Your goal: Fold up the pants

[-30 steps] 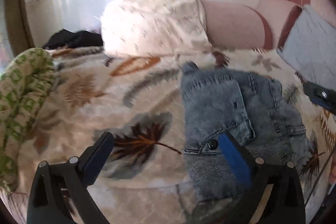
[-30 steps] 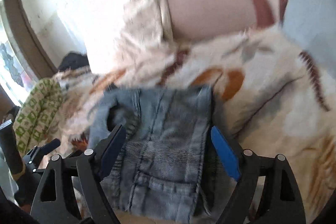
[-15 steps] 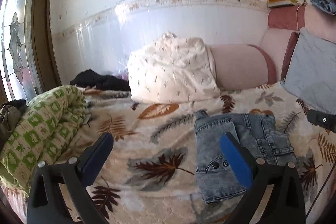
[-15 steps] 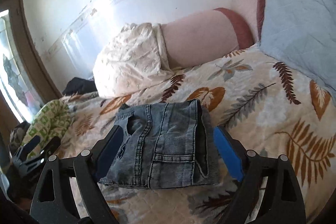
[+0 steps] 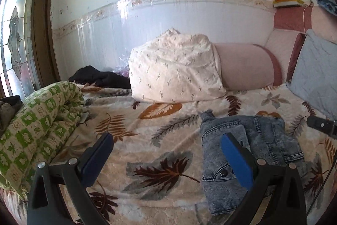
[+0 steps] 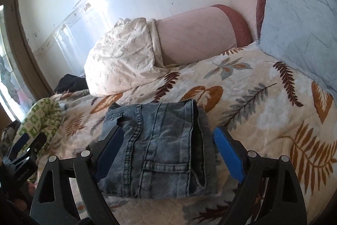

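On the leaf-print blanket (image 6: 263, 111) — folded jeans (image 6: 158, 144) unchanged, both views higher; long axis toward pillows; left gripper (image 5: 166, 153) and right gripper (image 6: 168, 147) open, empty.

A cream pillow (image 5: 174, 69) leans beside a pink bolster (image 5: 246, 66) on the leaf-print bedspread (image 5: 130, 119).

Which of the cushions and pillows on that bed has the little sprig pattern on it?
The cream pillow by the wall. The bolster beside it is plain pink; the cushion is plain blue-grey.
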Action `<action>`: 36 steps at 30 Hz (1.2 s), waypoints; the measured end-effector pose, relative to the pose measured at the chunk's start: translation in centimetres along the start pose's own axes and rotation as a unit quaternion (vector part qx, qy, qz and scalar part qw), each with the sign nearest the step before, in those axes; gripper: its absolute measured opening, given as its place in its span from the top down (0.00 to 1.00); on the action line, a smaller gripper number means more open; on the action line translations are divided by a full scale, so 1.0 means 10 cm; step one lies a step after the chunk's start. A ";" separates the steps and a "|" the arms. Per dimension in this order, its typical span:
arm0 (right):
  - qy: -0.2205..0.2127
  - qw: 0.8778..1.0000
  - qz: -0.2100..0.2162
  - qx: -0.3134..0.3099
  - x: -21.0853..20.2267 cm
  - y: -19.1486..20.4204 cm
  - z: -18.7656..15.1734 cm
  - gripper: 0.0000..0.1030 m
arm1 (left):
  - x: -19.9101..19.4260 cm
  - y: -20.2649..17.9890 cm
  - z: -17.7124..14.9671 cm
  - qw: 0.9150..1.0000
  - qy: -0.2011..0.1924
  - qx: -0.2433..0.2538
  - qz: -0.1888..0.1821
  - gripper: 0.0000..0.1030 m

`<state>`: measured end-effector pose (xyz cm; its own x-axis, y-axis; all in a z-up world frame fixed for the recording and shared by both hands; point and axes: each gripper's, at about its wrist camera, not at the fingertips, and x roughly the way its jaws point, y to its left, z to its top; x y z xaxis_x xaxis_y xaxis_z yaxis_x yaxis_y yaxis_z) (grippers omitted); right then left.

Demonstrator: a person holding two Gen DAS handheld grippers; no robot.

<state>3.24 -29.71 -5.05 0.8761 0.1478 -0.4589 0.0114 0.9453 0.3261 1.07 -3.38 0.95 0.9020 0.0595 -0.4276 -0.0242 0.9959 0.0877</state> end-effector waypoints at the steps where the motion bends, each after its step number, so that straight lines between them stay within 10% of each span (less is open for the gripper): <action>1: 0.001 1.000 -0.001 0.001 0.02 -0.01 0.01 0.14 | 0.03 0.00 -0.01 1.000 0.003 0.000 0.000 0.00; 36: 0.051 0.982 0.023 0.180 0.25 -0.65 0.02 0.14 | 0.25 -0.02 -0.15 0.999 0.050 -0.001 -0.005 0.00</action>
<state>5.47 -35.57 -8.20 0.8273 0.2330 -0.5111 0.1593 0.7752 0.6113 2.66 -3.28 -1.49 0.8542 0.0571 -0.5168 -0.0171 0.9965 0.0818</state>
